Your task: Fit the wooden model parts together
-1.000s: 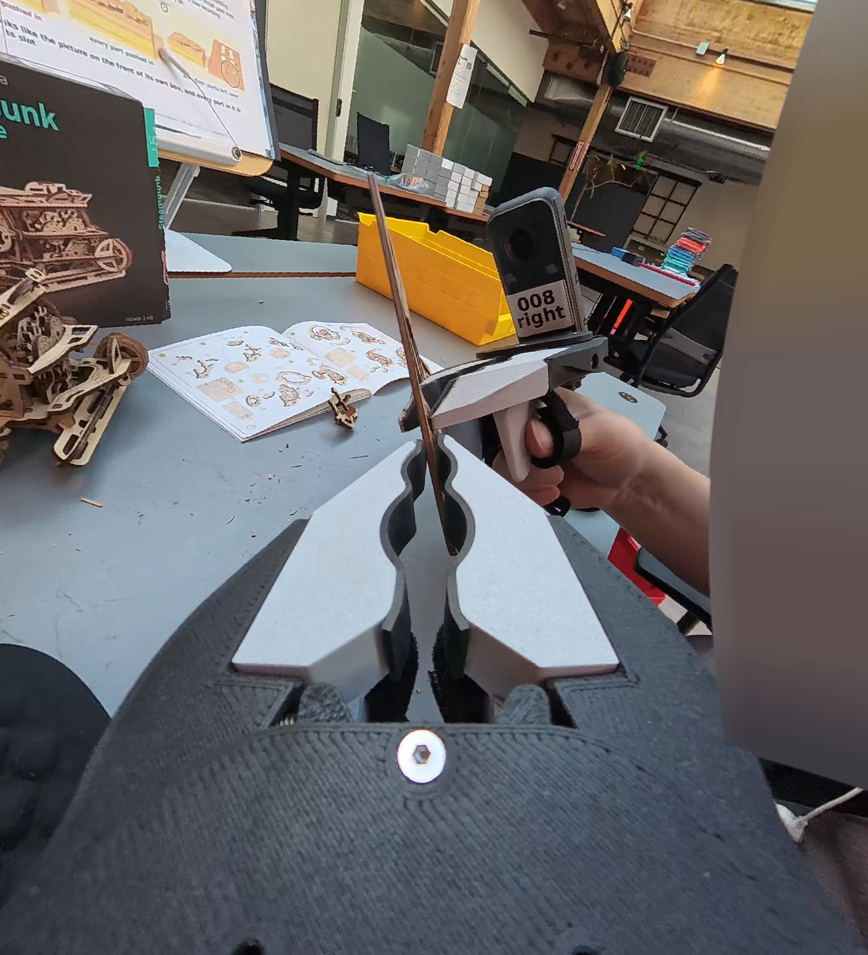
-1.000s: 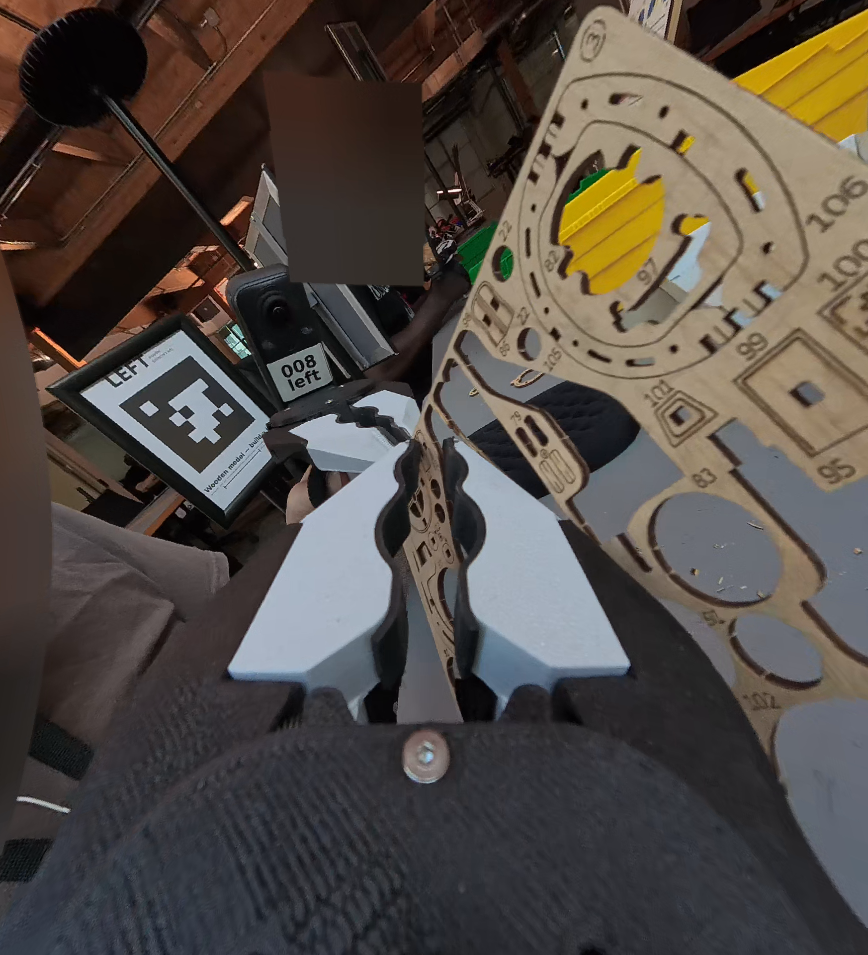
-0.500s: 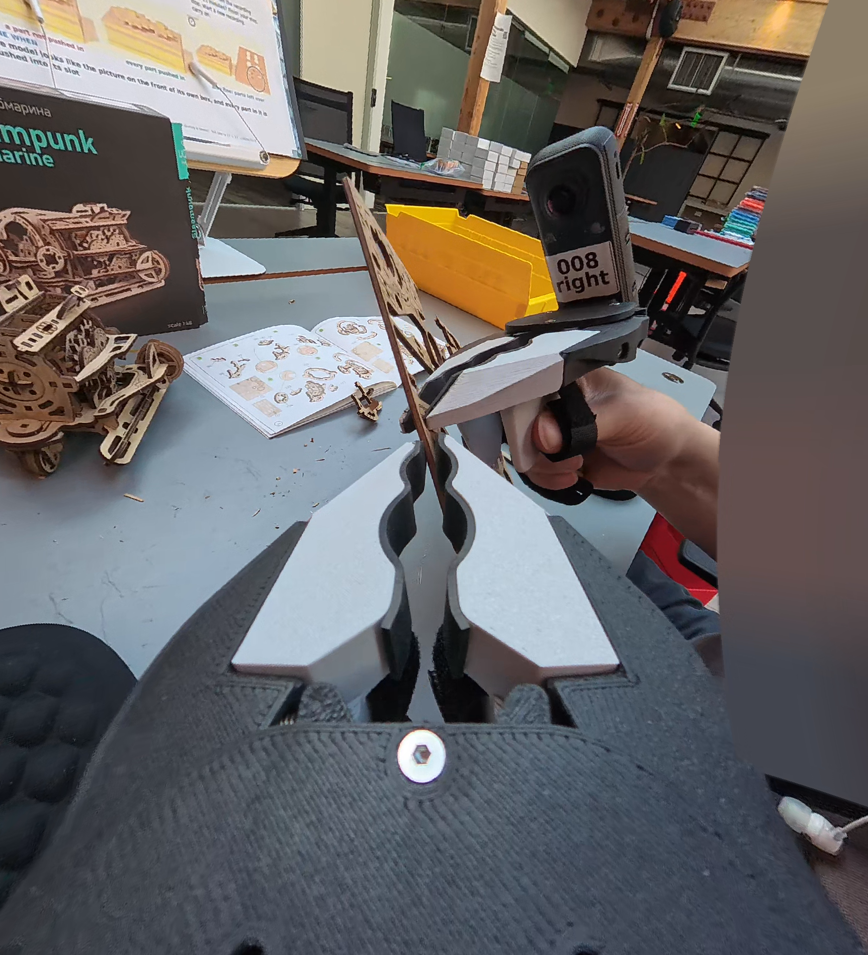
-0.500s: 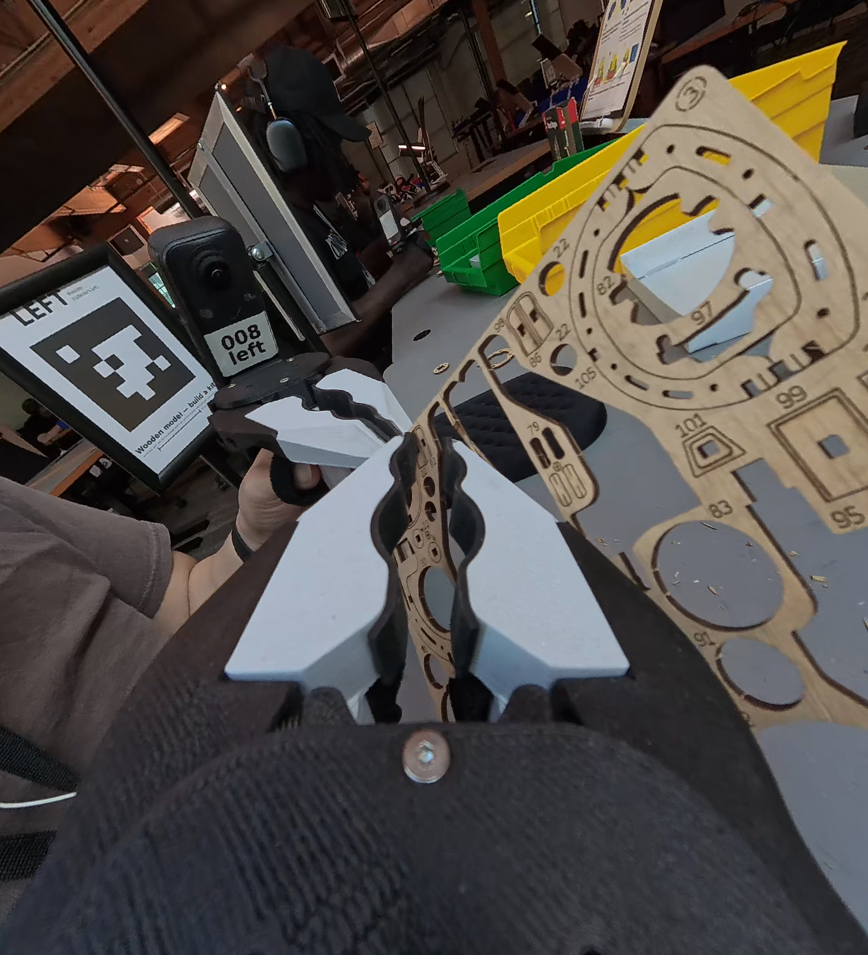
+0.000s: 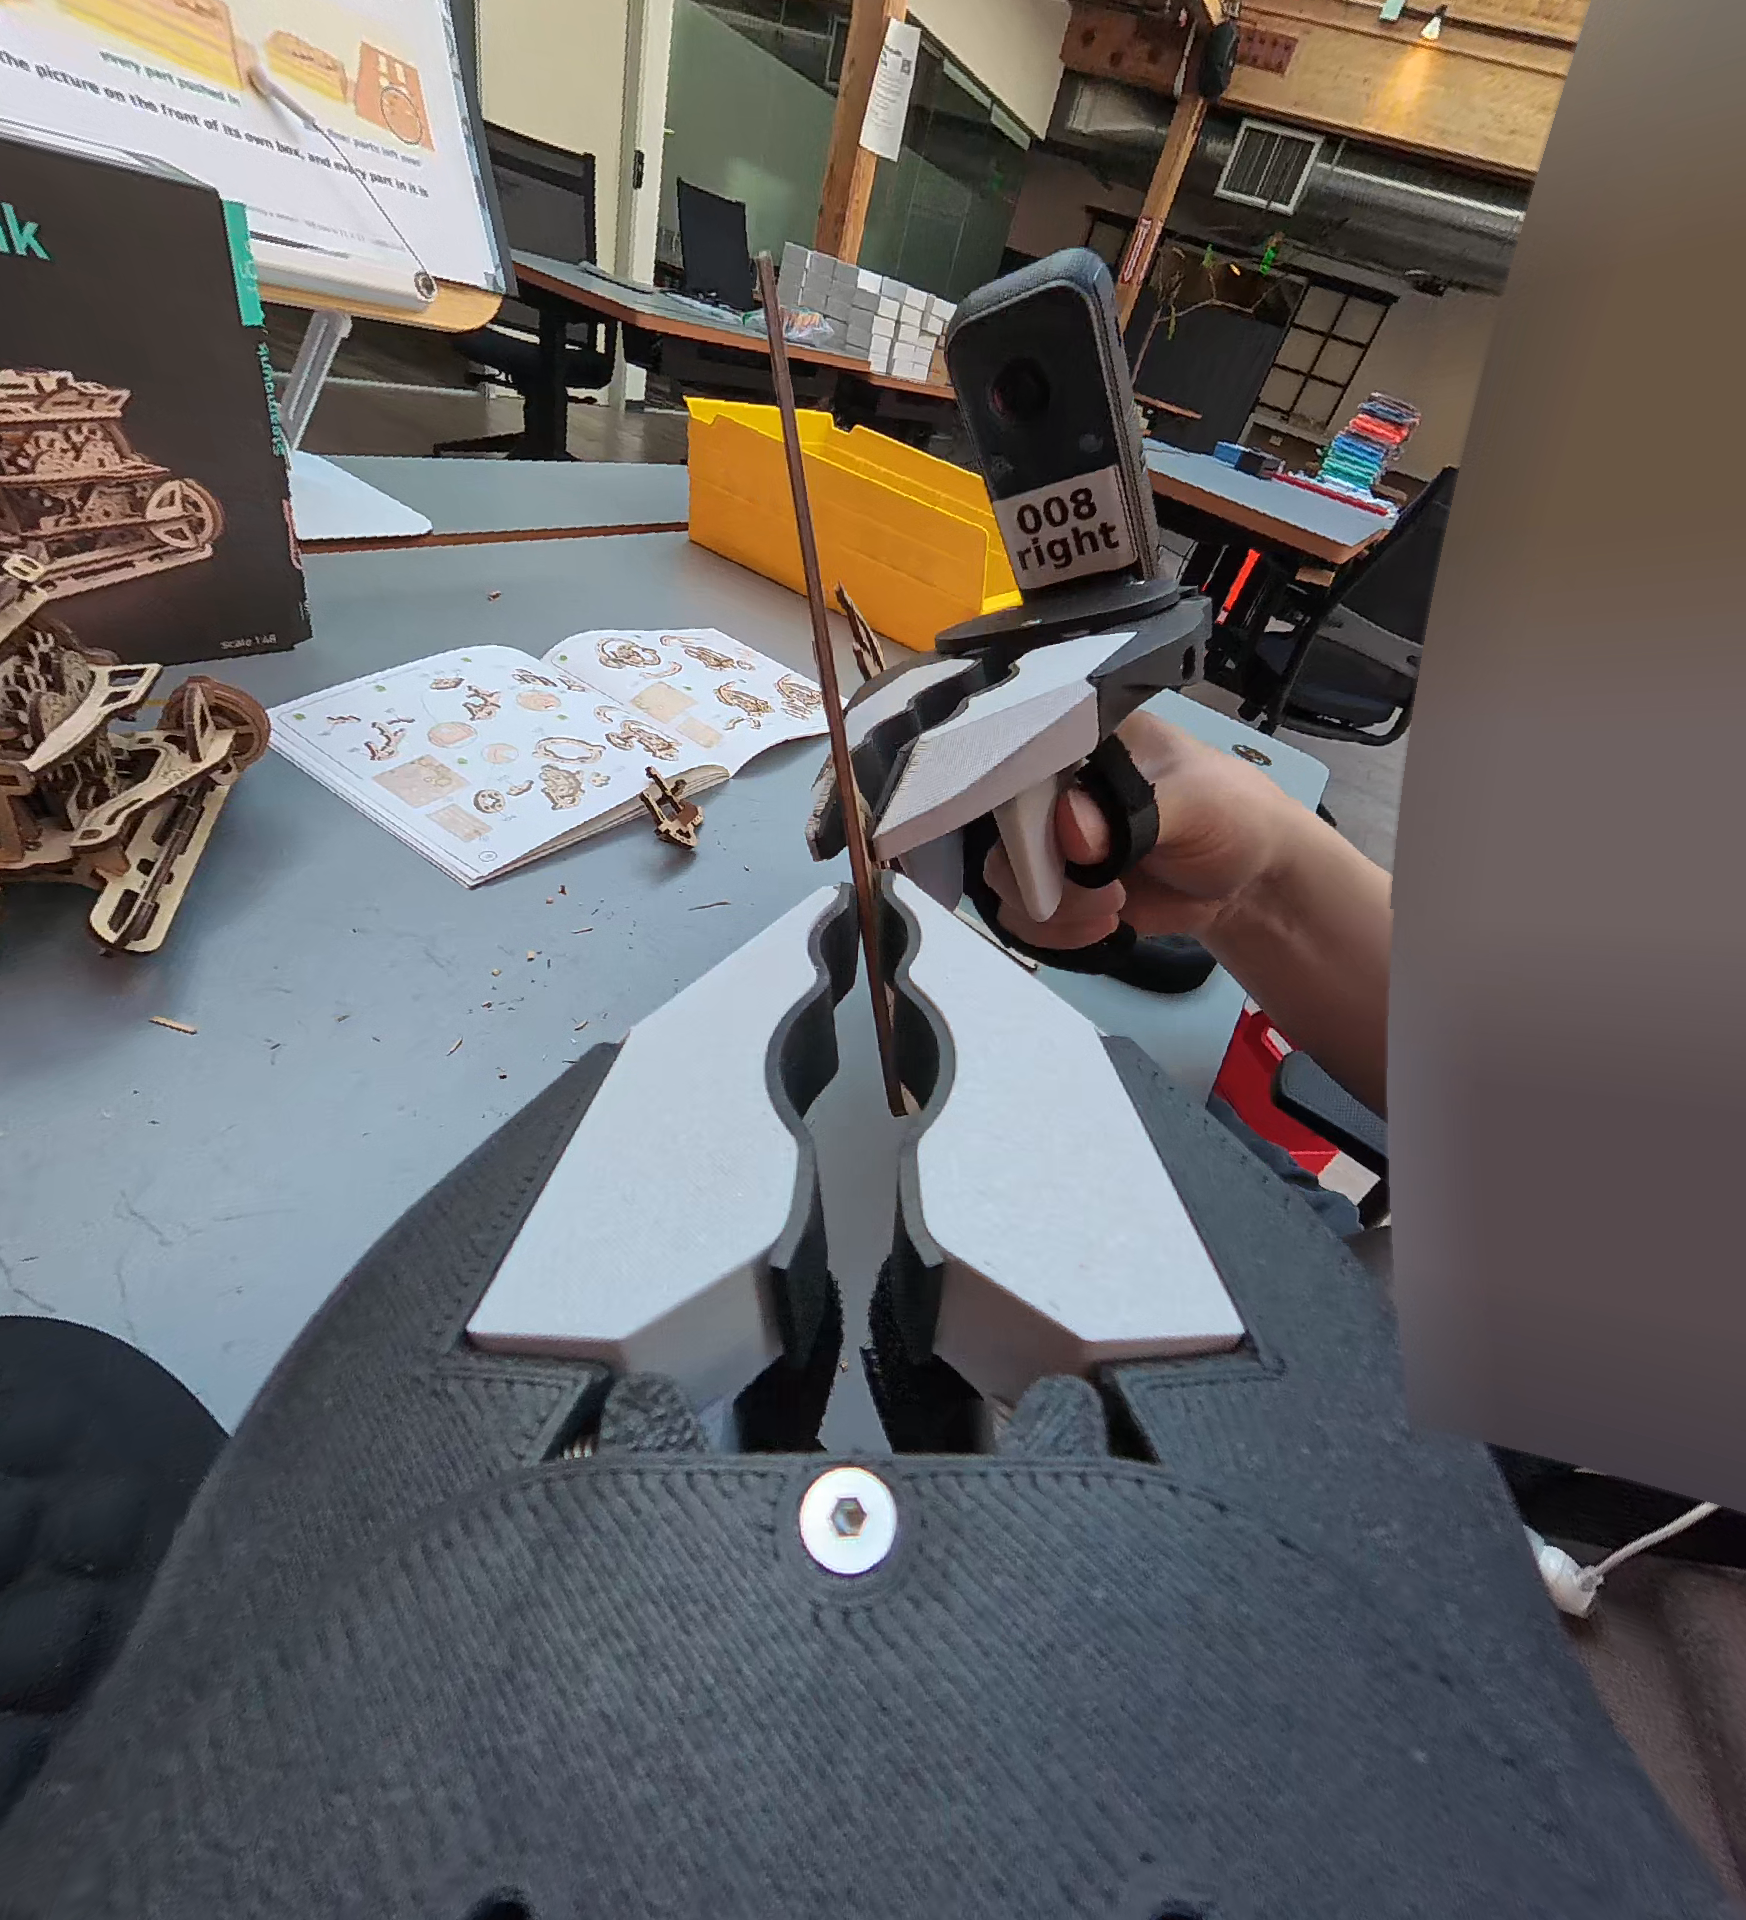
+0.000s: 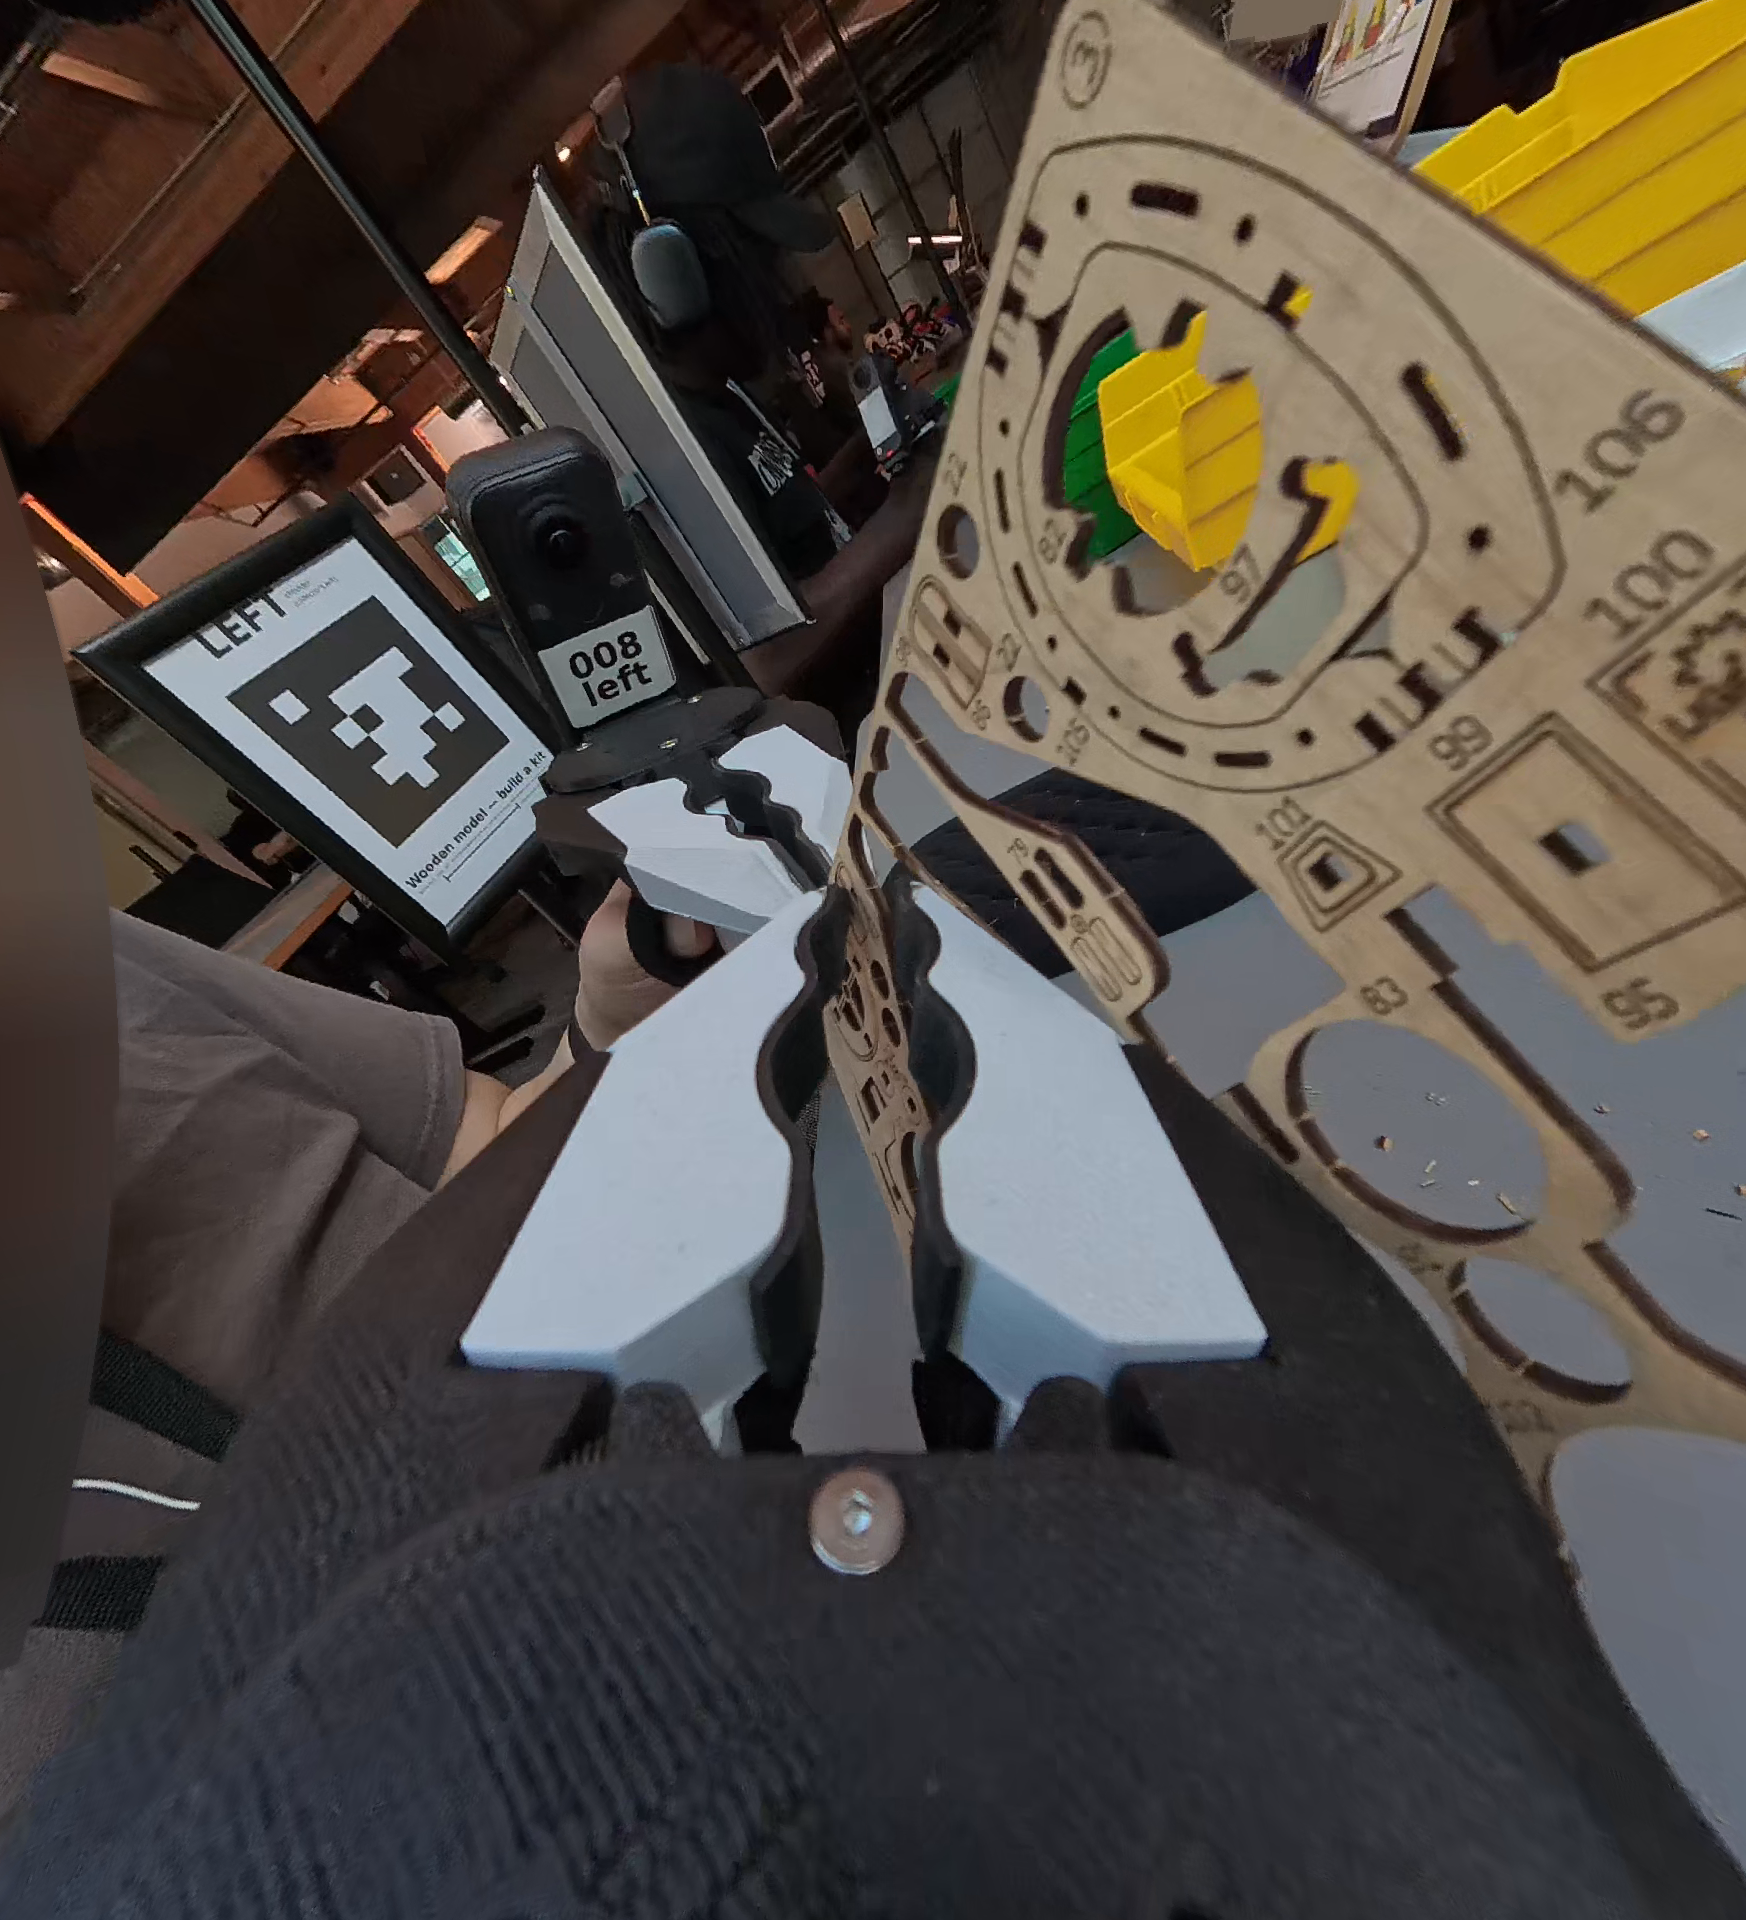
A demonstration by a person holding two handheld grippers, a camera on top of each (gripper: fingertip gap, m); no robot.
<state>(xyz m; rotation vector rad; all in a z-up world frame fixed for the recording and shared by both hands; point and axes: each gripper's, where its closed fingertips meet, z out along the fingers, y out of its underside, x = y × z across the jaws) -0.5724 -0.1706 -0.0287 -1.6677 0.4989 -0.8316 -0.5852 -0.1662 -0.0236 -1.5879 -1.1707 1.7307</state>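
Right claw point(image 6: 874, 1049) is clenched on the wooden sheet point(image 6: 1368, 727), biting its near edge. Left claw point(image 5: 864, 997) has the sheet's thin edge point(image 5: 817, 623) between its jaws w/ gaps both sides; can't tell if it grips. The sheet stands up off the table point(image 5: 329, 1039), long side going up & away from both claws. Both claws are on it, tips close together. Sheet has nos. burnt in. Far left: model point(image 5: 38, 748), box point(image 5: 90, 416) w/ writing, open booklet point(image 5: 536, 738).
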